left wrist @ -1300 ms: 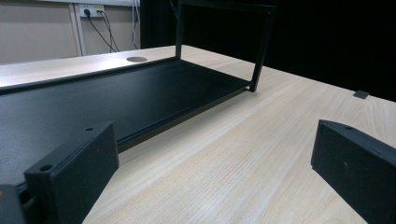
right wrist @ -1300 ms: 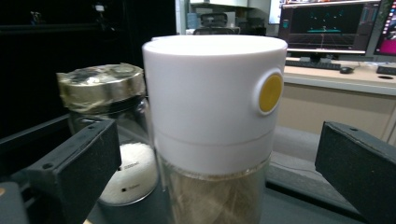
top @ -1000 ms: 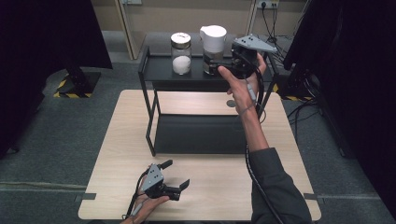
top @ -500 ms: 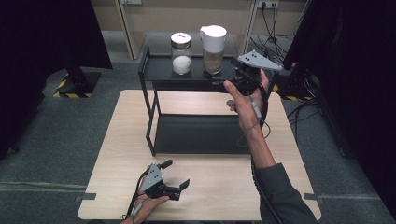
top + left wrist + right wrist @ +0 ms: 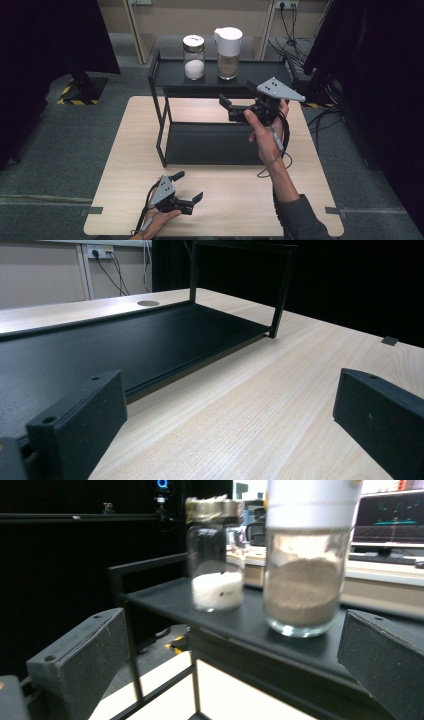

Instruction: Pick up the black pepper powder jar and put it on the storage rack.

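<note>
On the black shelf (image 5: pixel 260 77), the white-lidded jar (image 5: pixel 306 560) holds brown powder; both grippers' fingers stand apart.

Lighting is even and overhead; the table (image 5: pixel 130 165) is bright, the surroundings dark. The right gripper view is soft, with the jars slightly blurred. Shadows are faint.

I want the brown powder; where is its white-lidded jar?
High view: white-lidded jar stands on the black rack top shelf, right of the metal-lidded jar, beyond the right gripper.

grey floor (image 5: pixel 75 145), black curtains (image 5: pixel 45 35)
</note>
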Tool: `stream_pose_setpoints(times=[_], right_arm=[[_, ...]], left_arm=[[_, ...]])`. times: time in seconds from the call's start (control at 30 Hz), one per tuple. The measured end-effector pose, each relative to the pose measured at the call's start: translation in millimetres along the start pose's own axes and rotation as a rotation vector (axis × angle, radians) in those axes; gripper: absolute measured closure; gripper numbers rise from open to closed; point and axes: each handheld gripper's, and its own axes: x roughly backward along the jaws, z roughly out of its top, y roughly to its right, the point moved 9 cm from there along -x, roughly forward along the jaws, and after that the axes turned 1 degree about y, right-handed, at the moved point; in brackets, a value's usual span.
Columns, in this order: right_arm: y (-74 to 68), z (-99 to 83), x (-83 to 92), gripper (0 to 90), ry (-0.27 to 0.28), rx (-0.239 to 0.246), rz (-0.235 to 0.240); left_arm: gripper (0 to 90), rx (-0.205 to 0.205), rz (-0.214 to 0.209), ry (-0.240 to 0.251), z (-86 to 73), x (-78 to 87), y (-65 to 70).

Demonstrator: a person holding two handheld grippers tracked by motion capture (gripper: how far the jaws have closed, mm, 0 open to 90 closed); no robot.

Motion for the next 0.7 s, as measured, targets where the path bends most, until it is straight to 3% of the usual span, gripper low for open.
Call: stream_pose_setpoints(times=[0.37, 0.7], right_arm=[[-8.2, -23.7, 21.2, 0.6, -0.003, 0.004, 0.03], [-13.2, -51.7, 30.7, 0.7, -0.005, 0.018, 0.027]], left_arm=[[0.2, 0.0, 0.002, 0.0, -0.2, -0.3, -0.2], [0.2, 0.0, 0.005, 0.0, -0.3, -0.5, -1.4]])
